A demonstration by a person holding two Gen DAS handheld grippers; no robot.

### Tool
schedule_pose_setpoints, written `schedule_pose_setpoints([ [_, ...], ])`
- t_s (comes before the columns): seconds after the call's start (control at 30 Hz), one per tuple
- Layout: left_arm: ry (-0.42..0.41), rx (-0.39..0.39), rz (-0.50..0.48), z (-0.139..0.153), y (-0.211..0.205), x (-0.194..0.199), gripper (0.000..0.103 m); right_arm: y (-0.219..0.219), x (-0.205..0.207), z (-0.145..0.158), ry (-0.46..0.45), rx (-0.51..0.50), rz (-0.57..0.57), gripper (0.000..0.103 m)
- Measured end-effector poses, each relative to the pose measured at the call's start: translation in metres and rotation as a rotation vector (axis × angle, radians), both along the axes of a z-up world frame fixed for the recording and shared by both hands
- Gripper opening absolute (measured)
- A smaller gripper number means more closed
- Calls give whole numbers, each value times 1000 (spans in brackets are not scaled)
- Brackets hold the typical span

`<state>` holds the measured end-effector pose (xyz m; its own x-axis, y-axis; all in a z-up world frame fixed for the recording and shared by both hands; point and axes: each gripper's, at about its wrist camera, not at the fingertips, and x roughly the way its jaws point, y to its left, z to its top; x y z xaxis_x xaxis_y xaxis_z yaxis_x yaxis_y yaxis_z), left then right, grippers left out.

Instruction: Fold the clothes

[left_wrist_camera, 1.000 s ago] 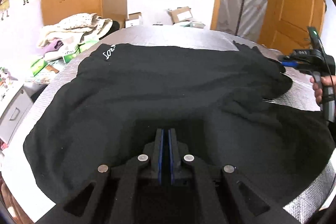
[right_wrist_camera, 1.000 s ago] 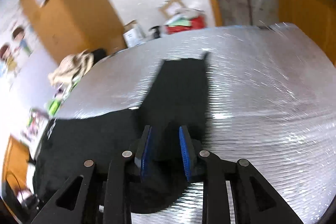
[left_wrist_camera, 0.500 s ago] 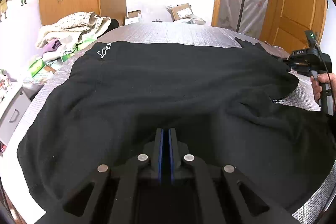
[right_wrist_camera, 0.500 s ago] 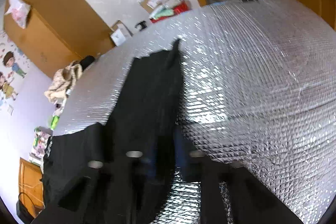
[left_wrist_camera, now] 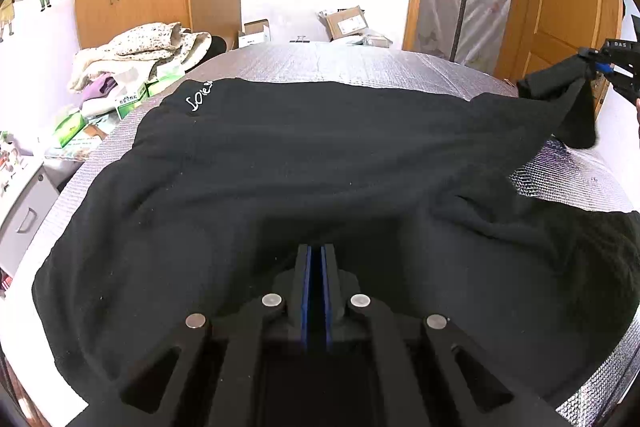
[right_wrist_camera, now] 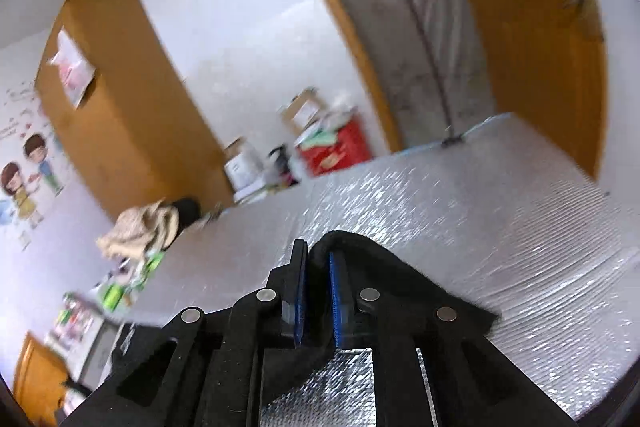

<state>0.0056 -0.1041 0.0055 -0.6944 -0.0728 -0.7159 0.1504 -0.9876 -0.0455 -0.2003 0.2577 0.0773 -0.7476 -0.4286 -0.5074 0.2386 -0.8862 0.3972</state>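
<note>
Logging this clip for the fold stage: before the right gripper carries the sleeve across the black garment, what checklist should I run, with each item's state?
1. Right gripper has the sleeve: ok, black fabric sits between its jaws and is lifted off the surface.
2. Left gripper anchors the black garment: cannot tell; jaws look closed, but no fabric shows between them.
3. Garment body lies flat: not ok, wrinkles bunch on its right side.
4. Sleeve hangs free: ok, it is off the silver mat.
5. Landing area on the garment is free of other items: ok.
6. Right wrist view sharp: not ok, blurred.
</note>
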Motion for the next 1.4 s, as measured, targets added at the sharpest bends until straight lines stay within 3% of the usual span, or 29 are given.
schedule_pose_setpoints([
  [0.07,1,3,0,0,0,0,4,-1,-1,2,-3,18,-1,26],
  [0.17,3,12,1,0,-1,0,4,-1,-5,-10,-25,28,27,26],
  [0.43,2,11,1,-1,0,0,4,59,-4,-30,-84,-13,-141,27],
  [0.8,2,9,1,-1,0,0,4,107,11,-73,-229,87,-113,28],
  [0.9,1,5,1,-1,1,0,4,105,13,-79,-230,181,-67,28],
  [1.07,0,-5,2,0,2,0,4,83,6,-85,-150,420,14,28],
  [1.4,-3,-19,3,-1,2,0,4,62,-20,-108,-143,597,180,28],
])
